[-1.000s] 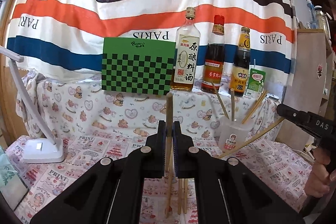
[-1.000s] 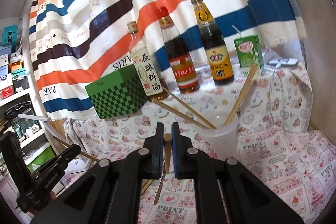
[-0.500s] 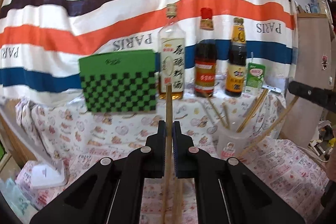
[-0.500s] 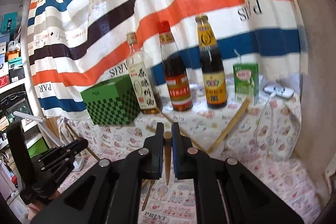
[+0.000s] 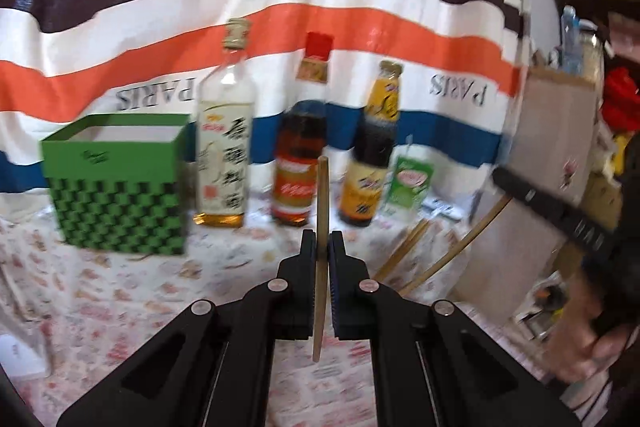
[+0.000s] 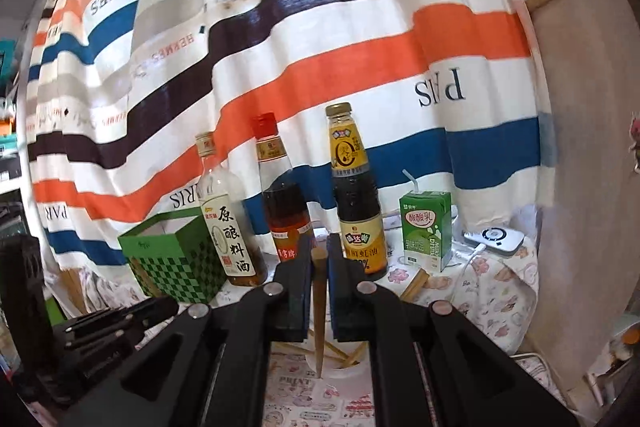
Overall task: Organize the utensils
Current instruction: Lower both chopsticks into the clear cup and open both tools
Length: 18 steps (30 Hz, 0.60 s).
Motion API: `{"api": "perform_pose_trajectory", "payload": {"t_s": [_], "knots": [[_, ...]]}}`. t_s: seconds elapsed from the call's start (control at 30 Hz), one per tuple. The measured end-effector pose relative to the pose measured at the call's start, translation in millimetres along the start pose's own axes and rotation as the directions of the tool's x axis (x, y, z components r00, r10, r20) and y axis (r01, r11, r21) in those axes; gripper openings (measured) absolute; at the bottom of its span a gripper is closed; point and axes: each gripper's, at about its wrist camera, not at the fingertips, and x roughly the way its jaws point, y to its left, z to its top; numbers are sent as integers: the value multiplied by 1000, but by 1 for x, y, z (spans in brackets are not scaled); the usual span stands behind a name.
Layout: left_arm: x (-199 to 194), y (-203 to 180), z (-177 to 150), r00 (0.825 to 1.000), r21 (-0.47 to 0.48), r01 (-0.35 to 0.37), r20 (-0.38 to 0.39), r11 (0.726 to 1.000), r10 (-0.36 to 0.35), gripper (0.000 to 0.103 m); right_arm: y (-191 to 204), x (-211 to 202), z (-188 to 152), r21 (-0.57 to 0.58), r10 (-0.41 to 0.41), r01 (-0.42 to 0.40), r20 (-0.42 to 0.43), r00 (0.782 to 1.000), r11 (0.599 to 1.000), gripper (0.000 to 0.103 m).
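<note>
My left gripper (image 5: 319, 247) is shut on a wooden chopstick (image 5: 321, 211) held upright, its thin end hanging below the jaws. My right gripper (image 6: 319, 251) is shut on another wooden chopstick (image 6: 319, 311) that points down over the white cup (image 6: 340, 373) just below it, which holds several chopsticks. In the left wrist view the right gripper (image 5: 560, 215) shows at the right with its chopstick (image 5: 460, 247) slanting down. The cup itself is hidden there; two chopstick ends (image 5: 404, 247) stick up.
A green checkered box (image 5: 120, 187), open on top, stands at the left. Three sauce bottles (image 6: 352, 195) and a green drink carton (image 6: 426, 231) line the back before a striped curtain. A white device with a cable (image 6: 496, 239) lies at the right.
Both grippers have risen and moved forward with their chopsticks. The right chopstick's tip now hangs over the cup. The left view has swung right and is blurred by motion.
</note>
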Motion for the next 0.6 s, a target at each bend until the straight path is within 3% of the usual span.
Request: {"api": "perform_pose_trajectory", "payload": {"t_s": [0.1,0.17,0.3,0.6], "knots": [[4,-11,11,997,-1,68,34,998,-68,5,-10,-4,3,31,10,-12,61,998,999,6],[3,-14,18,990,-39,104,100,994,-100,5,-16,-3,5,49,23,-27,90,996,998,6],[14,-15,29,982,-30,84,175,996,-77,5,-26,10,3,57,-30,25,90,995,998,6],[70,-1,0,998,-47,-10,63,999,13,5,-48,58,-9,109,5,9,-129,992,994,6]]}}
